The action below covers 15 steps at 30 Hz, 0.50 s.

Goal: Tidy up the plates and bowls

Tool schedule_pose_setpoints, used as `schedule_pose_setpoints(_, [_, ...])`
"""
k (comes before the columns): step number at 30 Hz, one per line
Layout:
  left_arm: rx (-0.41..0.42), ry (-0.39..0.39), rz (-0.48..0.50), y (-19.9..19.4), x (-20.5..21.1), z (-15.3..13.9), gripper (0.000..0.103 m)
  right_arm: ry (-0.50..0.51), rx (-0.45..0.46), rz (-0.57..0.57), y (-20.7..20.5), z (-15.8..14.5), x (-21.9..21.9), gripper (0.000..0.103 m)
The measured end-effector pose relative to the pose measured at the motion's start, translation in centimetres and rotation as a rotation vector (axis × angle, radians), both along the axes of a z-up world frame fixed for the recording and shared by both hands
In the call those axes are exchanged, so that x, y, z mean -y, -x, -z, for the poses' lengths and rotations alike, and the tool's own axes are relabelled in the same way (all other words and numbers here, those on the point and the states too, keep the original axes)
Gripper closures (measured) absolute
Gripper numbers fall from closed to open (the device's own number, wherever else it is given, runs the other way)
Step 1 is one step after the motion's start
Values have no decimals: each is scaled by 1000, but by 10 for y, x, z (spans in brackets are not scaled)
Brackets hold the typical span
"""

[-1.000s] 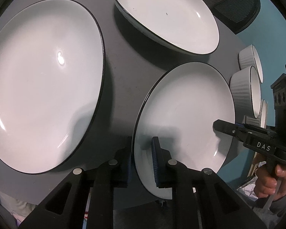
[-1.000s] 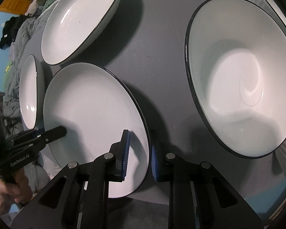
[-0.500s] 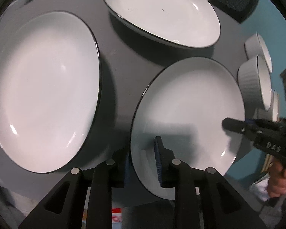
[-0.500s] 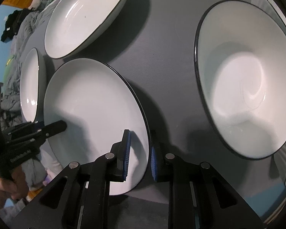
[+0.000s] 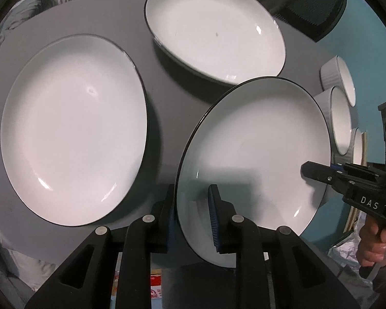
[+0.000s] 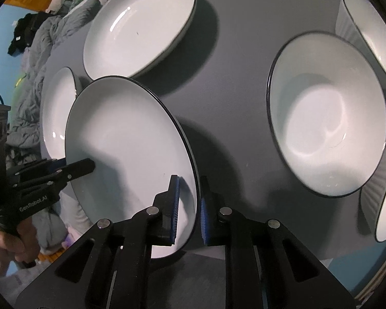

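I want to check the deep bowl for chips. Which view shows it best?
The right wrist view: the deep bowl sits there whole, its inside and dark rim facing the camera. The left wrist view shows only ribbed bowls edge-on at the right; whether one is the same bowl, I cannot tell.

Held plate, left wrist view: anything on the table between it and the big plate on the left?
Nothing. In the left wrist view, only bare grey table separates the held plate from the large plate; the third plate sits further back.
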<state>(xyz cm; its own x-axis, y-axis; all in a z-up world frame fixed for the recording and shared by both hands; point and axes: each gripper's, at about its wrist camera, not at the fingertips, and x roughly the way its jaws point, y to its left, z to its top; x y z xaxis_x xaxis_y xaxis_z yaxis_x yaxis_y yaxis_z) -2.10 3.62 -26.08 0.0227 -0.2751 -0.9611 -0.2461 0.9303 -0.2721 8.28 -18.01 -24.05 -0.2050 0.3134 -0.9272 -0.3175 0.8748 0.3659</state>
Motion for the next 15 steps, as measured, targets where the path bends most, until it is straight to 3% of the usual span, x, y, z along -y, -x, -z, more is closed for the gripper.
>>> schedule_pose_setpoints(15, [46, -30, -40, -61, -36, -23, 80, -20, 75, -33, -42, -22, -44, 89])
